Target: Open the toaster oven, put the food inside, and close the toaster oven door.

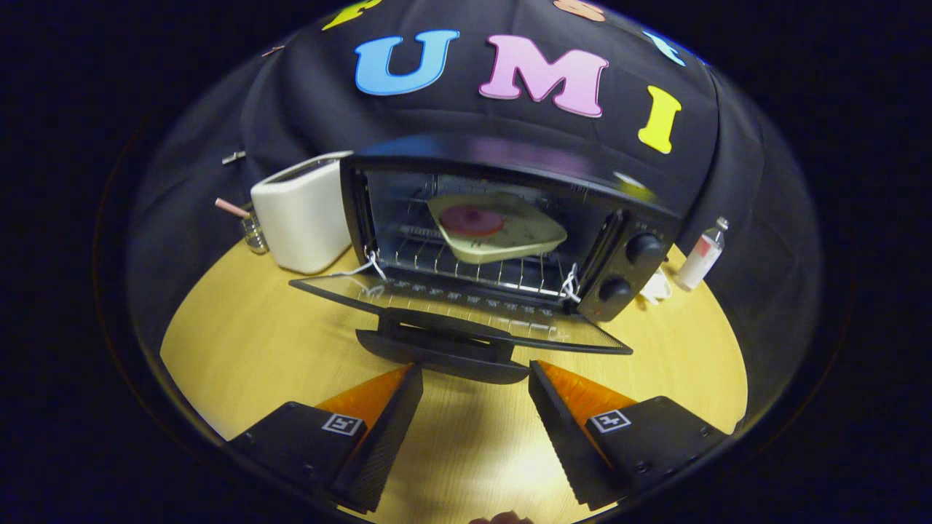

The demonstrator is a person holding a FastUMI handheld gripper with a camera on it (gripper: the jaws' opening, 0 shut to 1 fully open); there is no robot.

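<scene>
The toaster oven (502, 233) stands mid-frame on the table (247, 349), its door (459, 313) lying open toward the gripper (475, 375), whose spread fingers sit just before the door handle (444, 353). A plate (499, 229) rests inside on the rack. A toaster (302, 218) stands left; a bottle (700, 256) right.

1 toaster oven (510, 218), 1 plate (499, 229), 1 toaster (302, 218), 1 bottle (700, 256), 2 knobs (644, 247).

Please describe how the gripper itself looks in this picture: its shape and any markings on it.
The gripper has two wedge-shaped fingers that narrow toward their tips. Their inner faces are finely ribbed. Each finger grows out of a blocky base fastened with small screws, and each base carries a small square black-and-white marker on top. No cables can be seen.
</scene>
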